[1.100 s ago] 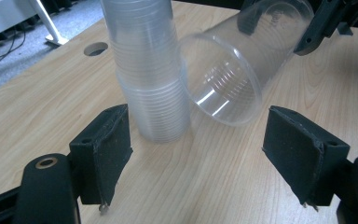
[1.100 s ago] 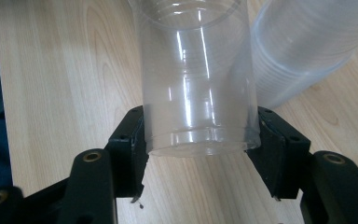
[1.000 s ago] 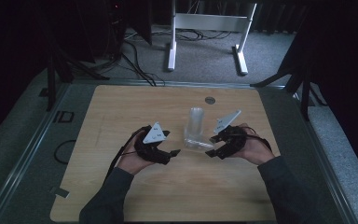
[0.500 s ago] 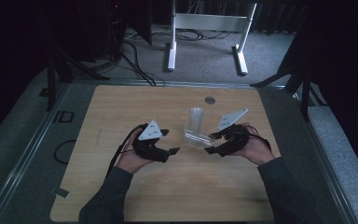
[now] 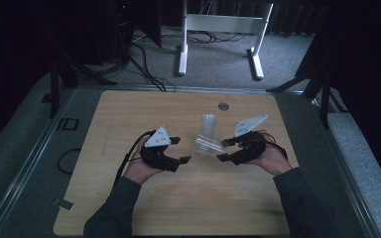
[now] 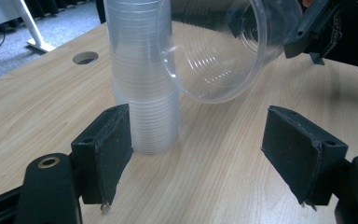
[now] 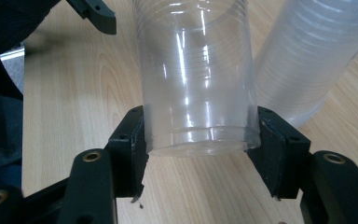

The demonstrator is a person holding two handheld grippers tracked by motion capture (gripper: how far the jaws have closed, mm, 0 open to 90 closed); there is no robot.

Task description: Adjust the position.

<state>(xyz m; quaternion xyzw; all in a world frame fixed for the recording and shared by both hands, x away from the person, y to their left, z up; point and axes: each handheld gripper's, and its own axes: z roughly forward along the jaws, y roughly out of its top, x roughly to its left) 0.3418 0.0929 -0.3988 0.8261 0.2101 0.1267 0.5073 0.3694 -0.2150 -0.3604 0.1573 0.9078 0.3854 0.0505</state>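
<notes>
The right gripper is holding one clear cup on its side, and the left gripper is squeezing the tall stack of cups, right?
Not quite. The left gripper is open with nothing in it; the stack of cups stands beyond it, as the left gripper view shows. The right gripper does hold one clear cup on its side.

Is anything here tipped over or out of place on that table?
One clear plastic cup lies on its side, off the table, clamped by its base in the right tongs. The cup stack beside it stands upright. Nothing is spilled.
</notes>
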